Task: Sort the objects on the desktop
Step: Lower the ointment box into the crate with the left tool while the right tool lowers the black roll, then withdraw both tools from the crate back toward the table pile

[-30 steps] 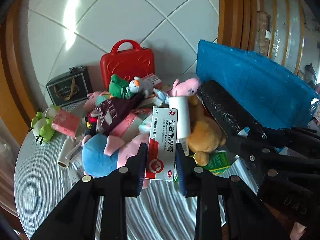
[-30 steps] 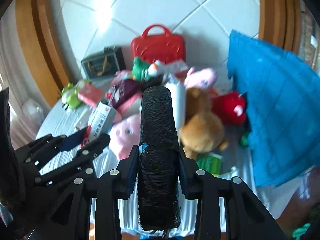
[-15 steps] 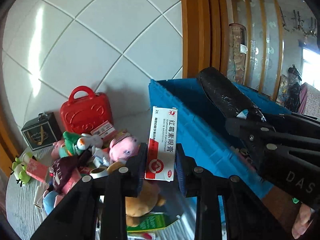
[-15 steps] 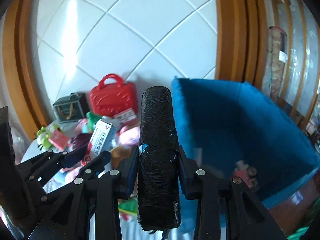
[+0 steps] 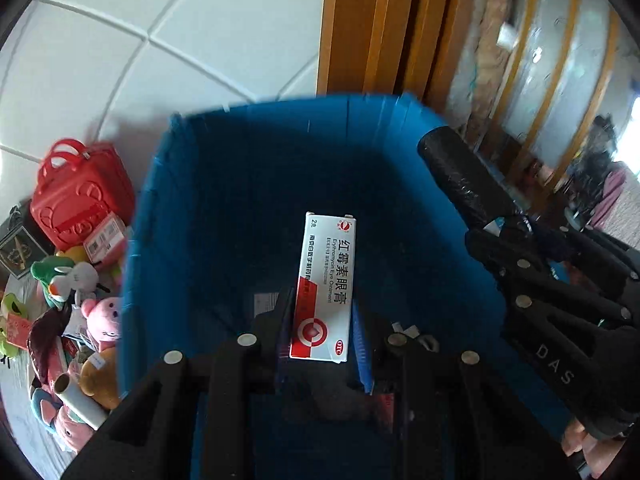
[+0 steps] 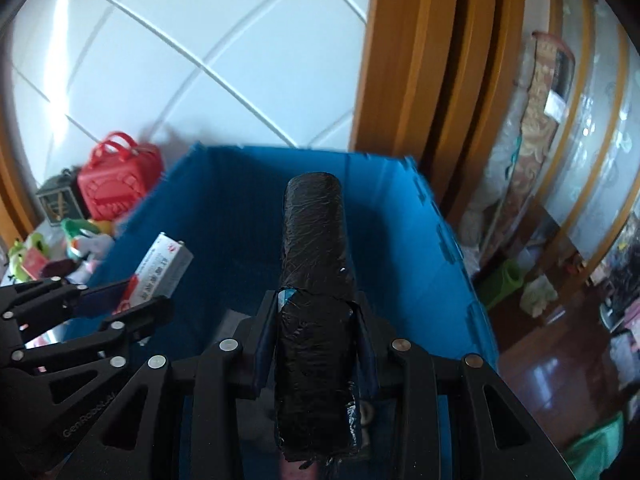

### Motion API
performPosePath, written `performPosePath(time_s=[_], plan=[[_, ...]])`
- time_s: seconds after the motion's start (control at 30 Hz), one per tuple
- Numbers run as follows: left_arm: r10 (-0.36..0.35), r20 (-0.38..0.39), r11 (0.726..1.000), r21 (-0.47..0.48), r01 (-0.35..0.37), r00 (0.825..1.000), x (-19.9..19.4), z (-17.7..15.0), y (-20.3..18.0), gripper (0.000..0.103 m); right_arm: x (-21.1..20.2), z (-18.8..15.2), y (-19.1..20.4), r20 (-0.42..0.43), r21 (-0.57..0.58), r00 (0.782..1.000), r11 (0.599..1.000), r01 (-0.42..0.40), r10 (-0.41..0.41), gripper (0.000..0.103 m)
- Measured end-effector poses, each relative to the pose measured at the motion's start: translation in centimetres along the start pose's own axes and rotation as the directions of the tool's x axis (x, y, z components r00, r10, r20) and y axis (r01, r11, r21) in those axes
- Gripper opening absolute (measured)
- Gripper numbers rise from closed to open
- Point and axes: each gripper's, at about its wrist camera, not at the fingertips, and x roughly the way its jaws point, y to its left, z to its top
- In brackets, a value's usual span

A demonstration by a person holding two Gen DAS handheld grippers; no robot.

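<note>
The eye-ointment box (image 5: pixel 324 292) is pinched upright in my left claw (image 5: pixel 320 320), its lower half between the pads. The black wrapped roll (image 6: pixel 314 280) is clamped in my right claw (image 6: pixel 316 320), sticking out forward past the tips. Both now hang over the open mouth of the blue bin (image 5: pixel 240 184). A second ago the two items were over the heap of toys on the surface; since then both hands have swung across, and the bin's interior fills each wrist view.

The toy pile (image 5: pixel 80 320) with the red case (image 5: pixel 80 192) now sits off to the left edge, outside the bin wall. A few items lie on the bin floor, too dark to identify.

Judgement: transport leg is finished for this pair; neither item is released yet. The next step is probably to let go of both over the bin. The roll is long and may land against the far wall.
</note>
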Motion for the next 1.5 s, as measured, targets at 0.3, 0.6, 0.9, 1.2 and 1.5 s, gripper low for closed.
performPosePath(time_s=[0.3, 0.6, 0.9, 1.2, 1.5], plan=[[0.075, -0.438, 0.996, -0.004, -0.086, 0.896, 15.2, -0.7, -0.7, 0.027, 17.6, -4.4, -1.9, -0.453, -0.033, 0.891, 0.998, -0.050, 0.030, 0.035], [0.101, -0.651, 0.995, 0.050, -0.090, 0.752, 20.0, -4.5, -1.8, 0.027, 23.4, -11.5, -0.5, -0.725, -0.069, 0.688, 0.990, -0.119, 0.032, 0.035], [0.142, -0.651, 0.988, 0.044, -0.150, 0.746, 19.6, -4.6, 0.0, 0.044, 22.7, -12.0, -1.4, -0.732, -0.057, 0.680, 0.990, -0.125, 0.044, 0.042], [0.148, -0.562, 0.987, 0.034, -0.156, 0.814, 17.5, -2.7, 0.0, 0.052, 20.3, -10.3, -2.9, -0.672, -0.054, 0.740, 0.995, -0.084, 0.026, 0.096], [0.113, -0.235, 0.993, 0.000, -0.116, 0.965, 5.9, 0.4, -0.4, 0.052, 13.5, -4.4, -2.4, -0.491, -0.010, 0.859, 0.985, -0.169, 0.143, 0.102]])
